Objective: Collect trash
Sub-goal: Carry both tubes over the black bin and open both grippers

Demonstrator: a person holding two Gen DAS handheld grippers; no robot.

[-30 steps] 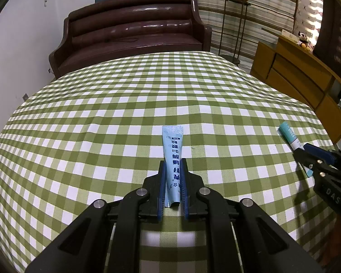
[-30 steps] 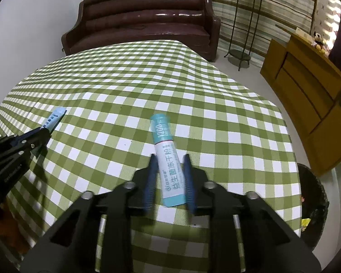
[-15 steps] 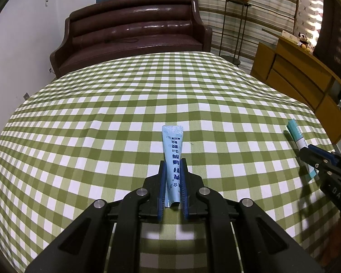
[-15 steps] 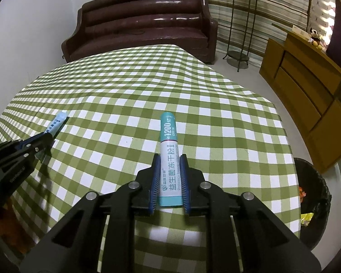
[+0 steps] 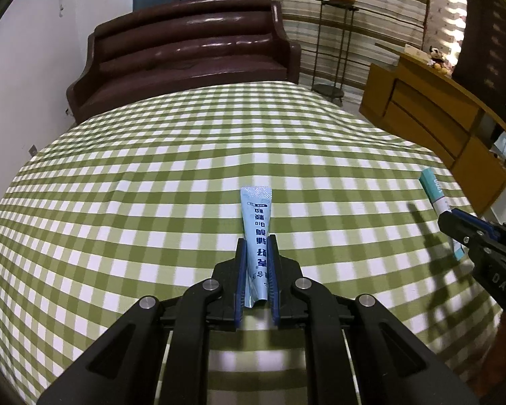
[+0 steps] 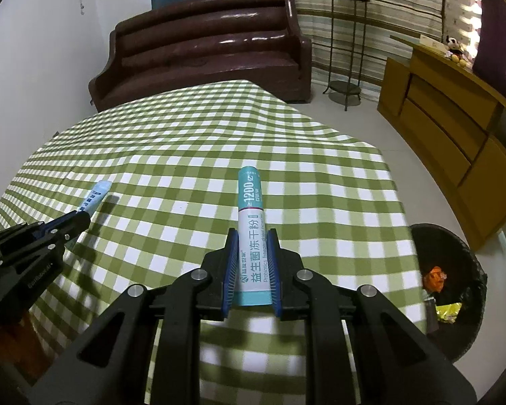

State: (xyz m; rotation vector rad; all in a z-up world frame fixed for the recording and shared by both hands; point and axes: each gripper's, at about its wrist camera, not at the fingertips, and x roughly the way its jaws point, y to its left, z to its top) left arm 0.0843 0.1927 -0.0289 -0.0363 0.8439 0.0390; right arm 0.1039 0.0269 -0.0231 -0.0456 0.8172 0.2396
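My left gripper [image 5: 256, 246] is shut on a pale blue stick sachet [image 5: 257, 216] that juts forward from its blue pads, just above the green checked tablecloth [image 5: 118, 202]. My right gripper [image 6: 252, 239] is shut on a teal and white stick sachet [image 6: 251, 202], also held off the cloth. Each view catches the other gripper at its edge: the right gripper [image 5: 450, 219] with its teal sachet [image 5: 433, 185] at the right, the left gripper [image 6: 81, 217] with its blue sachet [image 6: 96, 195] at the left.
A black waste bin [image 6: 469, 260] with wrappers inside stands on the floor beside the table's right edge. Beyond the table are a brown leather sofa [image 5: 185, 54], a plant stand [image 6: 349, 47] and a wooden sideboard [image 6: 455, 128].
Both grippers have lifted their sachets off the cloth and drawn back a little. The right gripper closed onto the teal sachet, turning it straight, and the bin has come further into view.
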